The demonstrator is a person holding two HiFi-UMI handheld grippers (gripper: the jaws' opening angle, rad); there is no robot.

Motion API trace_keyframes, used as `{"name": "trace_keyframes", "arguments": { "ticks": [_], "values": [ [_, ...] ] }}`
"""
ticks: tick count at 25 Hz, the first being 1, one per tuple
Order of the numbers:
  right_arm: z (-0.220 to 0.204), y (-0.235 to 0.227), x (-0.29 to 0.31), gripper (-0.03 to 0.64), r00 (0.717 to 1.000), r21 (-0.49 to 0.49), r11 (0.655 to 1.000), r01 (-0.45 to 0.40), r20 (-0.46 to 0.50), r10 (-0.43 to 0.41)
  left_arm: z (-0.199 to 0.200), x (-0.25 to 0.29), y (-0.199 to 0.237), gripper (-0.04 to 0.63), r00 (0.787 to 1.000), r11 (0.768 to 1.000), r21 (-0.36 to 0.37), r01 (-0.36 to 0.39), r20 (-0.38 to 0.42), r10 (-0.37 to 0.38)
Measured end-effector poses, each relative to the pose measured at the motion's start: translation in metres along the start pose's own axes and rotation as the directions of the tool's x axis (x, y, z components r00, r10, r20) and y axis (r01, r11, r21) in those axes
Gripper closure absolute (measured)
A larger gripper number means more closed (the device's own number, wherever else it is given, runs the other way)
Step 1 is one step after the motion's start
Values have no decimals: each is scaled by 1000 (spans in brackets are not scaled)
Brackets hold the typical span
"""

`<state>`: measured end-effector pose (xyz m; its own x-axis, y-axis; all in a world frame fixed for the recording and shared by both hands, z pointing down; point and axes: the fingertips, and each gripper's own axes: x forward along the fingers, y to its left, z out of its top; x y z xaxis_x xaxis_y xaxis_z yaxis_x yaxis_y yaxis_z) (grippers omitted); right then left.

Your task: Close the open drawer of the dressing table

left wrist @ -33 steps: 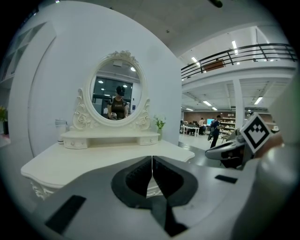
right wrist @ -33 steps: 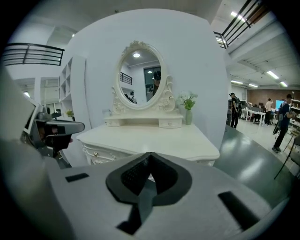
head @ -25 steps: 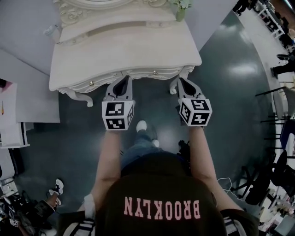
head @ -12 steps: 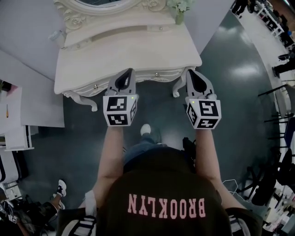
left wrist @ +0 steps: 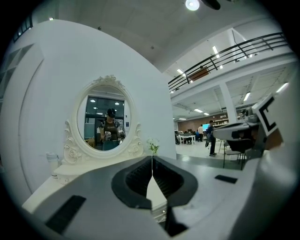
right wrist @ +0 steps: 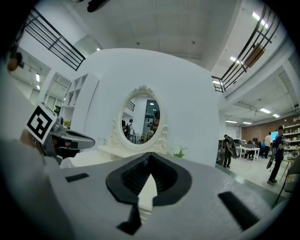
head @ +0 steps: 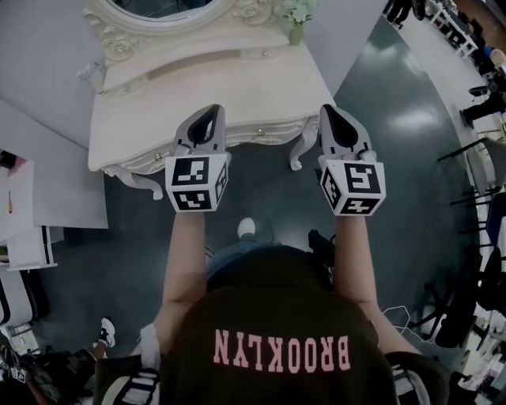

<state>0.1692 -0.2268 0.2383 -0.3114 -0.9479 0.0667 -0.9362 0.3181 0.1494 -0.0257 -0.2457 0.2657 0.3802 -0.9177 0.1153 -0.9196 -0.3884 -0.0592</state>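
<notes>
Shut tight and empty at the left tool (head: pixel 212 111), pads together with nothing between; same at the right tool (head: pixel 328 111). Held level side by side over the front edge of the desk (head: pixel 237 87), apparently touching nothing. Looks flush along the drawer front (head: pixel 247 135) below the top, none seen standing out. Judged closed already; little left beyond drawing back.

The dark, glossy floor (head: pixel 395 150) catches glare from the ceiling lights (left wrist: pixel 191 4). A curved white wall (left wrist: pixel 56 79) stands at twelve o'clock, white shelves (right wrist: pixel 70 96) at ten, and a railed balcony (left wrist: pixel 229 49) up at two.
</notes>
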Motion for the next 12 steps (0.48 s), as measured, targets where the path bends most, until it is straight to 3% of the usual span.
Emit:
{"name": "trace_keyframes", "arguments": {
  "ticks": [12],
  "values": [
    [15,-20,-5,620,999,-5,1000,30,41,-30,24,3,5,588,998,1000,20,-12,58,11]
  ]
}}
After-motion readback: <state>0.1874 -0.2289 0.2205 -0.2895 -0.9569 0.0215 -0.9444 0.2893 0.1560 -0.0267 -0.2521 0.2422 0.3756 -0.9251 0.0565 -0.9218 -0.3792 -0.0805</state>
